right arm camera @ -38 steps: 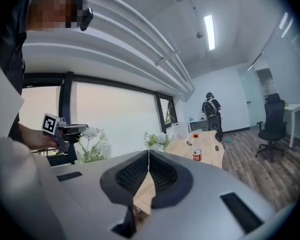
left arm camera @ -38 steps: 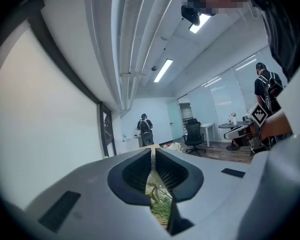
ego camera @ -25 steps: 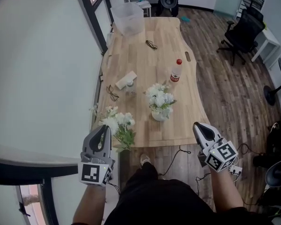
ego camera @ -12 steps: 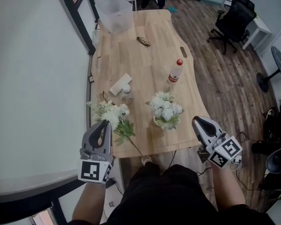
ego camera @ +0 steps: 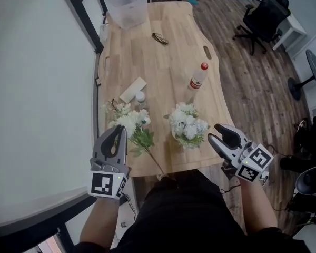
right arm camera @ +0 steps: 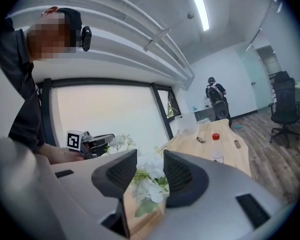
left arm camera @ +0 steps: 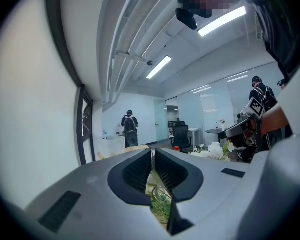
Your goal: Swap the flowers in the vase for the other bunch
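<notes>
Two empty claws: your left claw (ego camera: 119,130) was pressed together; right claw (ego camera: 216,133) had just been opening, spread near upright white flowers (ego camera: 188,126).

Red-capped bottle (ego camera: 197,79), clear bin (ego camera: 125,7), glasses (ego camera: 159,38) on table (ego camera: 147,62).

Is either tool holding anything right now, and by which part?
Nothing is held. The left tool is shut and empty beside the loose bunch; the right tool has just been opening, with nothing between its jaws, short of the vase flowers.

clear gap between bunch (ego camera: 130,126) and bouquet (ego camera: 188,126)
</notes>
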